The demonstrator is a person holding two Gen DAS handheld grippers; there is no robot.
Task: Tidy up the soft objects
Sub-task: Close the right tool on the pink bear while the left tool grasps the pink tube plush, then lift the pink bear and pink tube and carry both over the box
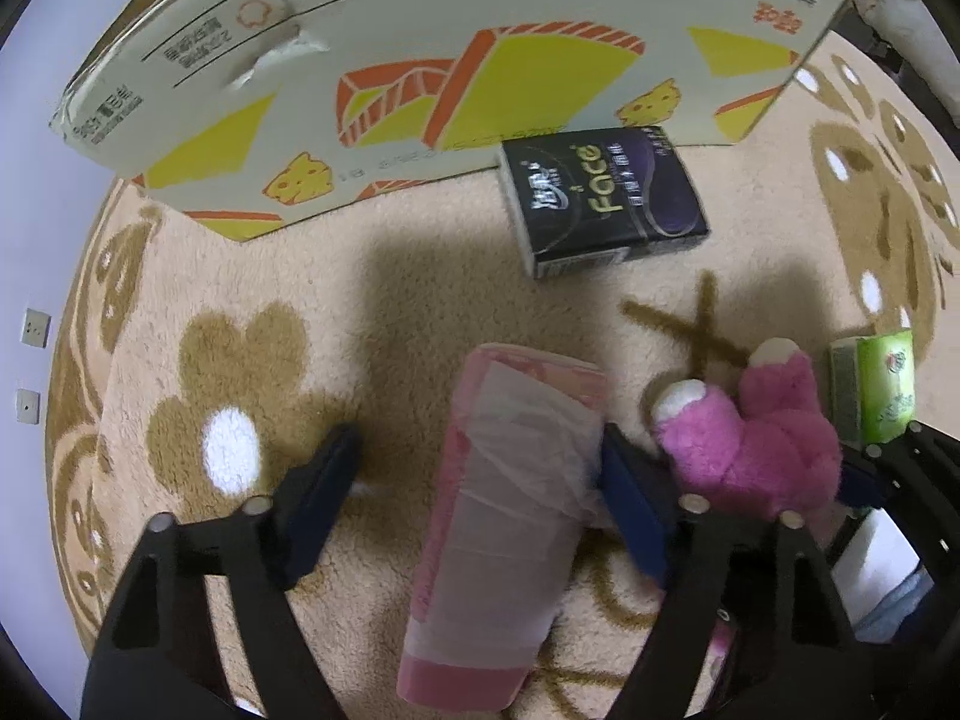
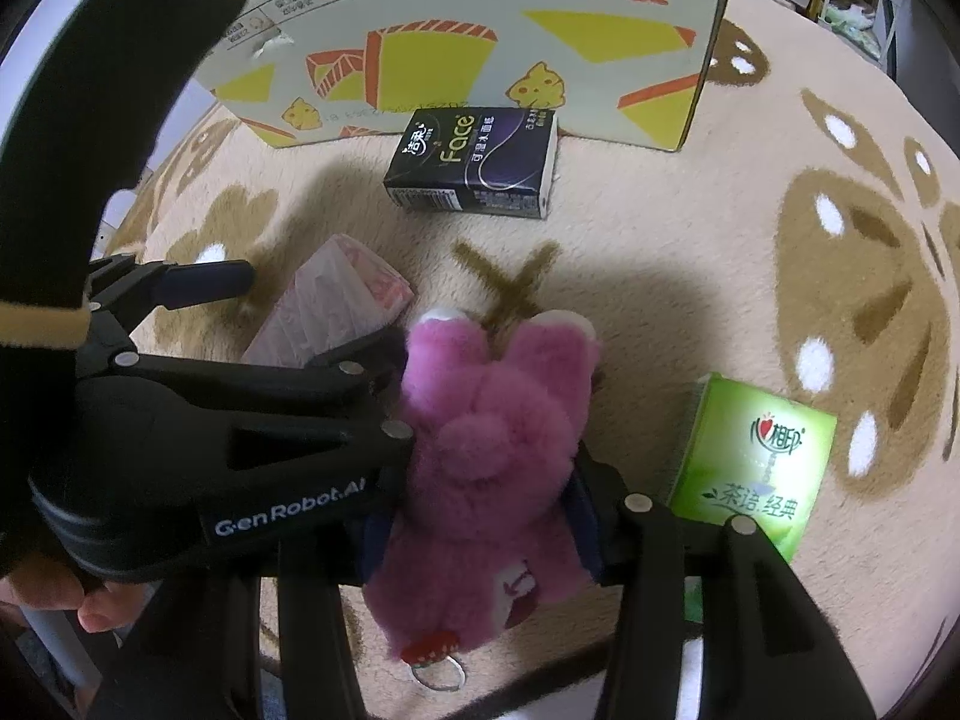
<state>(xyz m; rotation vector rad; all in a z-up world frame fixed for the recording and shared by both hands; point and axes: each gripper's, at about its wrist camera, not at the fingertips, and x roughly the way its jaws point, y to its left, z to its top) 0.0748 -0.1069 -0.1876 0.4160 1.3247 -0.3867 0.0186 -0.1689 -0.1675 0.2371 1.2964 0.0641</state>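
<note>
Pink plush fills the lower middle of the right wrist view: the plush toy (image 2: pixel 486 468) sits between the right gripper (image 2: pixel 474 510) fingers, which press into its sides, so that pair is clamped on it. In the left wrist view the same toy shows at the right edge, just beside the left tool.

Left gripper (image 1: pixel 480 474) straddles the pink tissue pack (image 1: pixel 510 516) in the lower centre of its frame. Its right finger (image 1: pixel 630 516) touches the pack's plastic wrap, while the left finger (image 1: pixel 318 510) stands clear of it over the carpet (image 1: pixel 420 276), so the jaws are apart with the pack between them and no grip made.

3 other things lie ahead: a dark tissue pack (image 2: pixel 474 162) at upper centre, close against the cardboard box (image 2: pixel 480 42) behind it, and a green tissue pack (image 2: pixel 756 468) at lower right, near the toy.

Judging from this, the risks are these:
1. The 2 tools sit almost touching, so lifting either could knock the other and shift the pink pack out of line.
2. The loose wrap may slide under the pads, letting the pack sag or slip if only film is pinched.
3. The soft toy could squeeze out if held too shallowly.
</note>
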